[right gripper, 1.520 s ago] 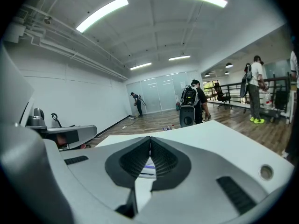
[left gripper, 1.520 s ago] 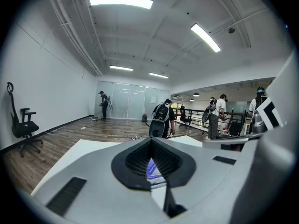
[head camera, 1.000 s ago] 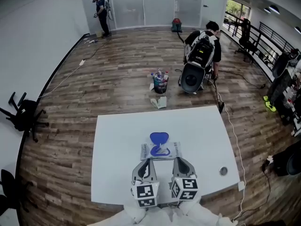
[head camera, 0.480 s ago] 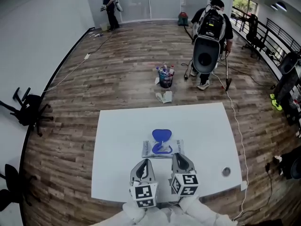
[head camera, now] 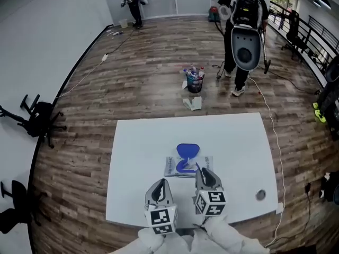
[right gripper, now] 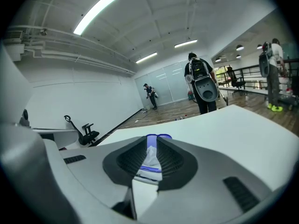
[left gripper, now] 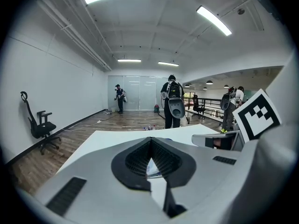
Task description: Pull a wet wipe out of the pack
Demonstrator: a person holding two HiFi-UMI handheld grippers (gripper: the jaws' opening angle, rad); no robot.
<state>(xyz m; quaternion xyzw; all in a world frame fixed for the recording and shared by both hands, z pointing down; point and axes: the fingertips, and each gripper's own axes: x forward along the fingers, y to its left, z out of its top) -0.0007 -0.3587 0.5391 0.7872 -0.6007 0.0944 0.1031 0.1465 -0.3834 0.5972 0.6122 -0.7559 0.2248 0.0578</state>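
Right hand-held gripper (head camera: 204, 172) pointed at the near right corner of the wet wipe pack (head camera: 172, 167). Its jaws had just been opening and stood a narrow gap apart, clamped on nothing. Through that gap showed the white of the pack's opening and, beyond it, the blue lid (head camera: 187, 151) (flipped up and away from the tips). Just to its left, the left hand-held gripper (head camera: 160, 184) stopped short of the pack, its jaw tips together with nothing between them. The pack lay flat on the white bench (head camera: 137, 157), directly ahead of both hand-held grippers and touching neither as far as could be seen. Well beyond the bench's far edge, a bucket of bottles (head camera: 194, 81) stood on the wooden floor, and a person with a backpack machine (head camera: 246, 23) stood farther off to the right.
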